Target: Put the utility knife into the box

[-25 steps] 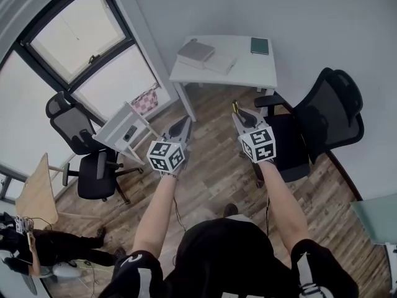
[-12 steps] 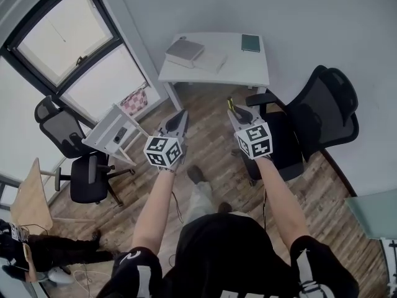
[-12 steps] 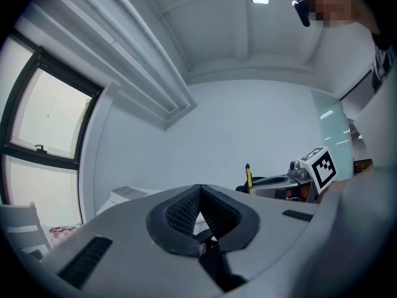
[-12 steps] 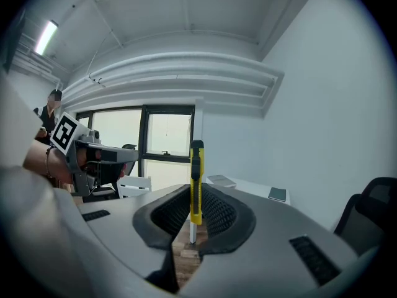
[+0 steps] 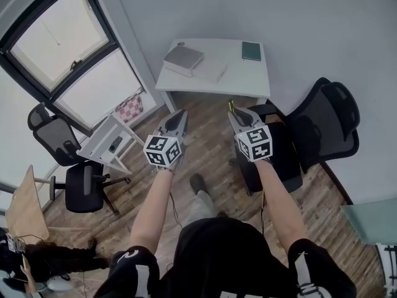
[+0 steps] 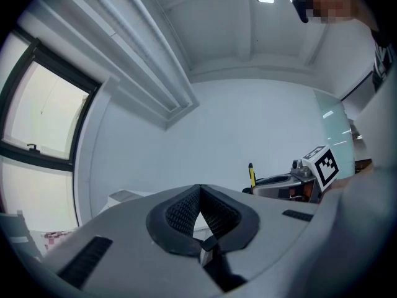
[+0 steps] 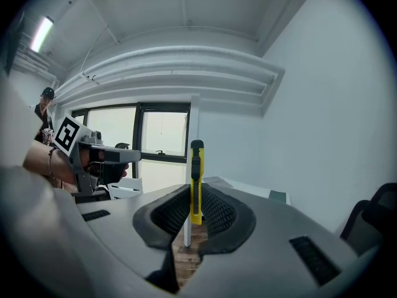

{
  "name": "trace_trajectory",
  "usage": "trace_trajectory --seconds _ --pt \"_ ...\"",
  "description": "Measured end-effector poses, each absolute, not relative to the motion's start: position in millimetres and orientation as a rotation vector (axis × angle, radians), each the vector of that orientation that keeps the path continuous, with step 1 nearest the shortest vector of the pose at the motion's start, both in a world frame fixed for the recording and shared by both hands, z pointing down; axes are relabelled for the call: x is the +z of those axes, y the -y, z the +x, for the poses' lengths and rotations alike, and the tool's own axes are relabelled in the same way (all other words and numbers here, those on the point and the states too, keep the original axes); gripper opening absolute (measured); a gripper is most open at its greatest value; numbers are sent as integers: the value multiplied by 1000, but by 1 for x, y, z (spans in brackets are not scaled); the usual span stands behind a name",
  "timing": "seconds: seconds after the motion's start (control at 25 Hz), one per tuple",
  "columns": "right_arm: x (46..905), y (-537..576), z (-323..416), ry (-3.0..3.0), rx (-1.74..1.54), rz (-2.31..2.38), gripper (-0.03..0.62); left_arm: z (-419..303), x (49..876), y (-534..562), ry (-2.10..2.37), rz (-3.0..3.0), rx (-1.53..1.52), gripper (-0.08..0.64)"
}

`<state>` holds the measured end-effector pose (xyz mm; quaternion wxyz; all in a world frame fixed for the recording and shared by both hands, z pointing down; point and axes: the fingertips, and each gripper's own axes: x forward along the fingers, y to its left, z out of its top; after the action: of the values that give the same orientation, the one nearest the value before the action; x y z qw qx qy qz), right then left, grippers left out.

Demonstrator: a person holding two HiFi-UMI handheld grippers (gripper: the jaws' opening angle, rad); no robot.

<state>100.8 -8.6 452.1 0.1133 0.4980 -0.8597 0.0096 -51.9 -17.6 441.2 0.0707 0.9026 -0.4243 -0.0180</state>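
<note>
Yellow and upright, one utility knife (image 7: pixel 196 180) is clenched in the right tool (image 5: pixel 237 114), in the air short of the white table (image 5: pixel 248 79). The left tool (image 6: pixel 200 191) is pressed closed on nothing. On the table lie one grey box (image 5: pixel 183 58) and one green book (image 5: pixel 251 50). Three black office chairs (image 5: pixel 329 117) stand near the table.

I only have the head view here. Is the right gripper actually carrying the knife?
Observer: Yes. The right gripper is shut on a yellow utility knife, which stands upright between its pads.
Operator: And the left one?
Observer: The left gripper is shut, with nothing between its jaws.
Operator: Blade out?
Observer: No blade shows; only the yellow body with a black top end.
</note>
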Motion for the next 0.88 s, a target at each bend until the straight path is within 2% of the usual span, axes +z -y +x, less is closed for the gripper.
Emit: trace_trajectory --seconds 0.88 --pt "460 201 68 2508 74 1457 67 -88 451 206 1265 2684 -17 25"
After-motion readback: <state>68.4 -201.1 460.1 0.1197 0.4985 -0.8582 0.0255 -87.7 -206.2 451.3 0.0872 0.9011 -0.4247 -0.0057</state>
